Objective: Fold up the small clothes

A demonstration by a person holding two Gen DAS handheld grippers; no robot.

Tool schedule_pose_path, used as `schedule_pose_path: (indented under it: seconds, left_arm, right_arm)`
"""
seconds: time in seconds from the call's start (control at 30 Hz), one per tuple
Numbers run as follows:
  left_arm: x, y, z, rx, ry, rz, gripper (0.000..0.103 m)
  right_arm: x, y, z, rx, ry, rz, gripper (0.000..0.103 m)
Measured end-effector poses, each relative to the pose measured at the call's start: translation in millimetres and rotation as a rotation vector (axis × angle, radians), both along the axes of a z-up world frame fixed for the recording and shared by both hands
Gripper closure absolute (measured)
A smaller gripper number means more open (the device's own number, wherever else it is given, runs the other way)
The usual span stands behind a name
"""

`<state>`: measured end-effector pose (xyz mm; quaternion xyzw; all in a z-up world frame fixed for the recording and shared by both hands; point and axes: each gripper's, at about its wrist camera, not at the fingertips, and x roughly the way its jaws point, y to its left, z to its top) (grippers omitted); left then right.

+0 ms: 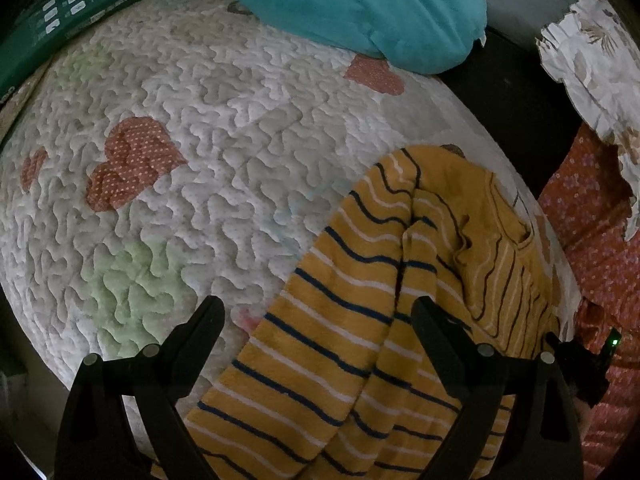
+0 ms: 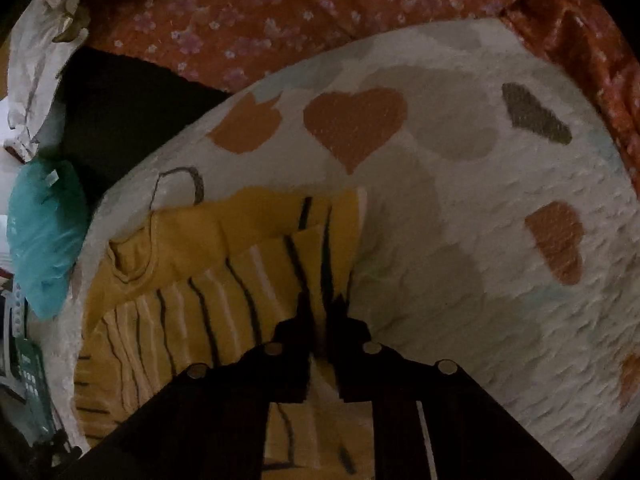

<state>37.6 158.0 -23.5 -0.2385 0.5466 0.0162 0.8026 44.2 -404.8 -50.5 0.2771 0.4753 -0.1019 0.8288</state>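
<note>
**Striped top half-folded on the quilt**

So the little yellow striped shirt (image 1: 352, 320) is lying on the white quilt with hearts (image 1: 180, 120), near its edge, one side flopped over itself in a loose fold. Left tongs (image 1: 318, 312) are spread wide open right above the shirt, not pinching anything. Right tongs (image 2: 322, 312) are nearly shut, tips down at the shirt's edge, though it's too dark to tell if they're actually pinching fabric. A teal cushion (image 1: 360, 8) sits at the far side of the quilt.
</note>
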Motion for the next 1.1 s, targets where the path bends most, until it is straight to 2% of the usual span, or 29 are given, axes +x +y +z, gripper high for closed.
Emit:
schedule_pose_path:
  seconds: [0.03, 0.07, 0.13, 0.2, 0.23, 0.33, 0.37, 0.47, 0.53, 0.6, 0.67, 0.7, 0.73, 0.8, 0.97, 1.1]
  left_arm:
    - [-0.7, 1.7, 0.2, -0.001, -0.001, 0.004, 0.009]
    - [-1.4, 4.8, 0.8, 0.001, -0.002, 0.011, 0.009]
    - [-3.0, 12.8, 2.2, 0.001, -0.005, 0.028, 0.009]
    - [-3.5, 22.6, 3.3, -0.008, -0.005, 0.051, 0.009]
    - [-3.9, 27.2, 3.8, -0.013, -0.005, 0.061, 0.009]
    - [-6.0, 38.3, 4.9, -0.028, -0.005, 0.082, 0.009]
    - [-6.9, 40.8, 5.1, -0.034, -0.005, 0.086, 0.009]
    - [-9.7, 49.7, 5.9, -0.043, -0.007, 0.092, 0.009]
    - [-11.8, 59.4, 6.1, -0.054, -0.01, 0.107, 0.009]
    - [-14.3, 72.6, 6.1, -0.06, -0.013, 0.125, 0.009]
    - [-16.5, 85.0, 5.5, -0.071, -0.014, 0.141, 0.009]
    - [-18.7, 93.9, 5.0, -0.082, -0.015, 0.154, 0.009]
    - [-20.5, 101.6, 4.4, -0.092, -0.015, 0.167, 0.009]
    - [-24.3, 117.1, 3.0, -0.111, -0.015, 0.194, 0.009]
    - [-31.2, 147.8, 0.1, -0.162, -0.013, 0.251, 0.009]
    - [-34.0, 154.2, 0.1, -0.182, -0.015, 0.26, 0.009]
  right_arm:
    - [-0.6, 0.3, 0.5, -0.01, 0.01, -0.021, 0.075]
    - [-5.7, -0.4, 5.7, -0.05, 0.01, -0.078, 0.07]
    - [-18.7, 8.4, 26.2, -0.126, -0.041, -0.144, 0.069]
    - [-22.1, 31.6, 44.0, -0.132, -0.091, -0.112, 0.069]
    - [-19.3, 46.9, 50.0, -0.117, -0.112, -0.068, 0.069]
    - [-3.0, 123.8, 61.7, -0.064, -0.15, 0.196, 0.067]
    - [4.6, 159.7, 60.7, -0.044, -0.15, 0.301, 0.064]
    - [24.8, 239.8, 48.0, -0.047, -0.132, 0.47, 0.061]
    - [36.5, 274.3, 38.8, -0.065, -0.12, 0.516, 0.061]
    - [51.7, 305.0, 25.5, -0.151, -0.092, 0.537, 0.06]
    - [62.4, 320.1, 14.7, -0.308, -0.04, 0.517, 0.061]
    - [67.7, 322.3, 9.1, -0.378, -0.006, 0.497, 0.076]
    - [69.7, 318.4, 8.0, -0.357, -0.007, 0.481, 0.086]
    - [67.8, 305.5, 12.6, -0.298, -0.022, 0.434, 0.09]
    - [67.1, 304.6, 40.0, -0.249, -0.094, 0.396, 0.091]
    - [70.2, 325.9, 40.1, -0.188, -0.077, 0.441, 0.091]
